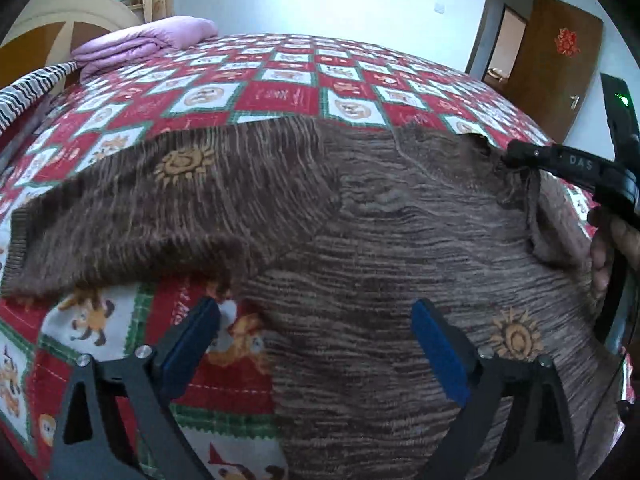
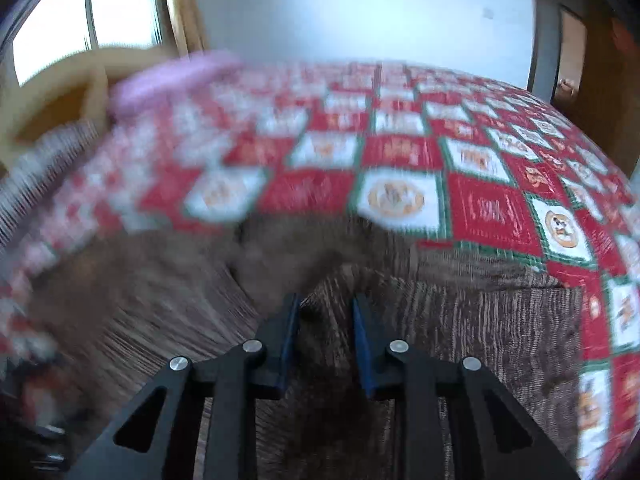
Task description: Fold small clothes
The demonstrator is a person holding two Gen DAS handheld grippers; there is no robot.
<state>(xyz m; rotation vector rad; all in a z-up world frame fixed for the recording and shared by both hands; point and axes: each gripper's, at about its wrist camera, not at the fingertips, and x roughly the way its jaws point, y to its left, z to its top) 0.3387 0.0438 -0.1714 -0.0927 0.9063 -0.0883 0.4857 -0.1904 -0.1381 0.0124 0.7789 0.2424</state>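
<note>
One sun motif (image 1: 182, 164), left view only

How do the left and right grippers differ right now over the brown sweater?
The left gripper's jaws stand wide apart, while the right gripper's jaws are narrow. The left jaws hover empty above the brown sweater's edge on the checked bedspread. The right jaws have sweater fabric bunched at their tips, though a firm pinch cannot be confirmed. Both have black fingers with blue pads and point down at the sweater.
</note>
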